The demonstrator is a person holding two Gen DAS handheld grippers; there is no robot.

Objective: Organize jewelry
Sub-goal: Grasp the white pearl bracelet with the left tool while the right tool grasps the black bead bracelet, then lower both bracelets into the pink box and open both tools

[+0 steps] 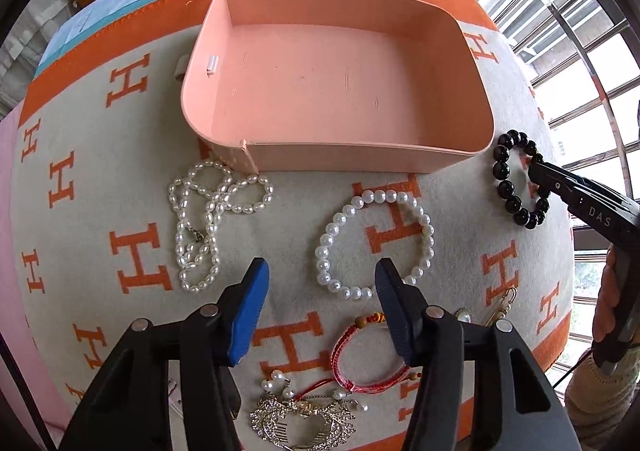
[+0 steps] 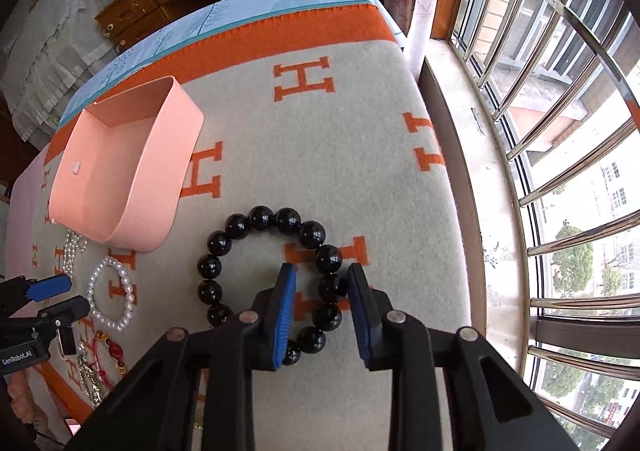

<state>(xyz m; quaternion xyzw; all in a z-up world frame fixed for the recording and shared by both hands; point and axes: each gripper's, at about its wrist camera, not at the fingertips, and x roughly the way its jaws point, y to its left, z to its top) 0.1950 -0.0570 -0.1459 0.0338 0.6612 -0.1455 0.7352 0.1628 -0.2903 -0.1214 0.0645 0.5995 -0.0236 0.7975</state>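
The pink tray (image 1: 336, 91) is the reference landmark; it sits on the H-patterned blanket (image 1: 136, 211) and holds nothing, so no item has been sorted yet and the whole task remains. All jewelry lies on the blanket outside the tray. The pearl necklace (image 1: 208, 219) is bunched just off the tray's near left corner, one loop almost touching the wall. The pearl bracelet (image 1: 374, 245) lies near the middle of the tray's near wall, a short way off. The black bracelet (image 2: 276, 279) lies just beyond the tray's near right corner. Further from the tray, at the near edge of the blanket, lie a red cord bracelet (image 1: 368, 359), a rhinestone comb (image 1: 304, 423) with small pearl drops, and an earring (image 1: 504, 305) (details of this last piece are too small to confirm). The left claw (image 1: 322, 309) is wide open and holds nothing; it hovers on the near side of the pearl bracelet. The right claw (image 2: 322, 311) is open, with its fingers straddling the right-hand run of beads on the black bracelet; the pads do not yet appear to press on the beads. Judged step in hand: grasping the black bracelet for transfer into the tray. Remaining: every piece listed above.
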